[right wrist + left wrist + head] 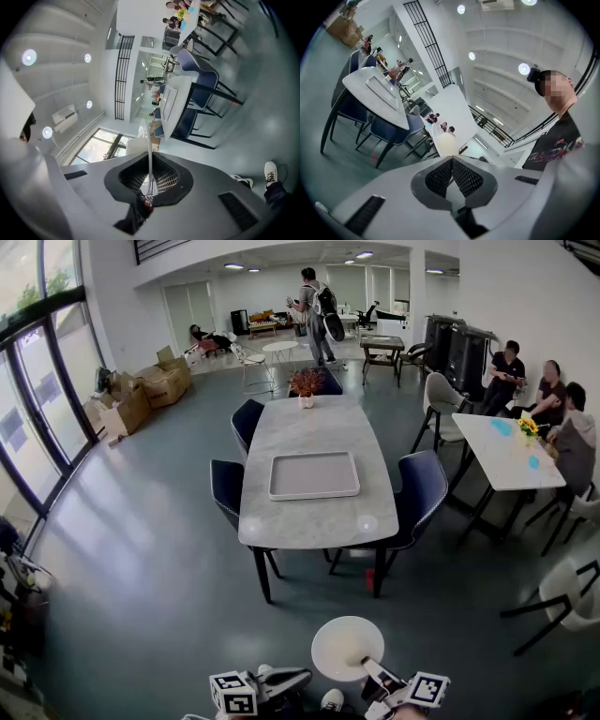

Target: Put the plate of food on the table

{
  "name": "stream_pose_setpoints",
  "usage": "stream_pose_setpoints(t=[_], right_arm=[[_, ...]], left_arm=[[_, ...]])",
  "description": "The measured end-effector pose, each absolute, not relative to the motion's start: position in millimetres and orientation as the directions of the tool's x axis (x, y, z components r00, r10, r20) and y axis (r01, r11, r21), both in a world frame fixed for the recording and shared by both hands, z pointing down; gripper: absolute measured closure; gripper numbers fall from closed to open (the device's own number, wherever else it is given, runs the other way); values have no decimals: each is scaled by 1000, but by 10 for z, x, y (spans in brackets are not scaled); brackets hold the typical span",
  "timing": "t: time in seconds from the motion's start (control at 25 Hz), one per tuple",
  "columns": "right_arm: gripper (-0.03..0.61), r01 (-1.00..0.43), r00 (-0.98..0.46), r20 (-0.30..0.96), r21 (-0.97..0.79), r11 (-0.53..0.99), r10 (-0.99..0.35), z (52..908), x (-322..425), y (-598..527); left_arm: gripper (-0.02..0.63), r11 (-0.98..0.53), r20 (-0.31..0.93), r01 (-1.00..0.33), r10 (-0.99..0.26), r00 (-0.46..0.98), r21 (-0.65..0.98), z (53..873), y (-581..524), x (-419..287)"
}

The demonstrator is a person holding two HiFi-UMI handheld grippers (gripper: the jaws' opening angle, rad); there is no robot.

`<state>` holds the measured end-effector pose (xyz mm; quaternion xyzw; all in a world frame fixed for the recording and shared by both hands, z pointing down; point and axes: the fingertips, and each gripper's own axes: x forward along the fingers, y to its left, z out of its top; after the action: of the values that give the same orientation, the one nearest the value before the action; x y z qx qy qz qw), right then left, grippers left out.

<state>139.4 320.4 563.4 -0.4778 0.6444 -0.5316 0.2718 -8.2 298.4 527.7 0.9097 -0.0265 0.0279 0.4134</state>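
A round white plate (347, 648) hangs low in the head view, and its top looks bare. My right gripper (379, 677) is shut on its near right rim. The right gripper view shows the plate (148, 140) edge-on, clamped between the two jaws of that gripper (150, 165). Just left of the plate, my left gripper (298, 677) is shut with nothing held; its pads meet in the left gripper view (452, 165), where the plate (446, 144) lies just beyond them. The marble table (309, 423) stands ahead, carrying a grey tray (313, 474).
Dark blue chairs (422, 488) flank the table, and a potted plant (307, 385) sits at its far end. Several seated people are at a white table (506, 451) on the right. A person walks at the back. Cardboard boxes (141, 395) lie at the left.
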Motion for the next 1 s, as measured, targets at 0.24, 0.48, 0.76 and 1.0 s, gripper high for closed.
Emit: stream_pose_setpoints(t=[0.24,0.48,0.76,1.0], right_arm=[[555,-318,-402,155,-948,-21,-902,5640,1324,3203],[555,-282,-409,139,-959,-20,-902,5637,1293,3169],[554,-288,-363,191,-954,-85,-912,5702,1430,3222],[555,-245,-335,195,-963,-114,-922,5749,1513,3221]], left_arm=[[607,-661,74,-78,-34,997,746,5238,3001,-152],[607,-636,79,-93,-50,996,766,5205,3000,-138],[607,-640,81,-87,-39,996,763,5253,2995,-157],[607,-653,84,-79,-24,996,753,5129,2958,-50]])
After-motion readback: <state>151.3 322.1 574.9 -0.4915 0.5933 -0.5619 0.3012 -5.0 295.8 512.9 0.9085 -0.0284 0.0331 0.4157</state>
